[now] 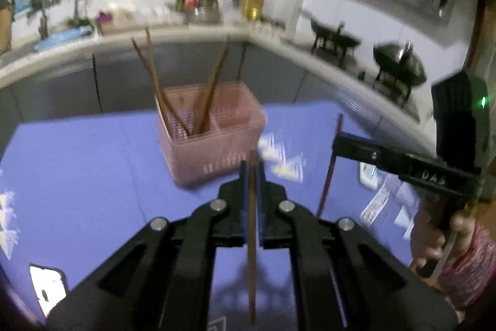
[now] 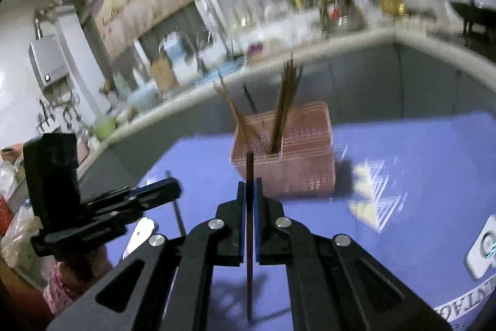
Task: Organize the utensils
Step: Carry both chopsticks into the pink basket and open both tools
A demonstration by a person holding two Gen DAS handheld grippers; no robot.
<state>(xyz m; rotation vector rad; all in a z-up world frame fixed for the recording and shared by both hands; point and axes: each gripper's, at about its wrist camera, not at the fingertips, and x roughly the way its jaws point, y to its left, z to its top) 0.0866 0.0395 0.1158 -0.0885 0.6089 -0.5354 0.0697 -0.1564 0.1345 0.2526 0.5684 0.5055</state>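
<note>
A table (image 1: 77, 160) covered by a blue-violet cloth (image 2: 418, 145) is seen in both wrist views. A pink perforated basket (image 1: 214, 145) is set directly on it, toward the far side (two compartments can be made out). Pale triangle prints (image 2: 375, 191) are shown on the cloth just beside the basket. A white card-like item (image 1: 48, 290) is laid near the close left edge, and white printed patches (image 2: 483, 250) are seen at the right.
</note>
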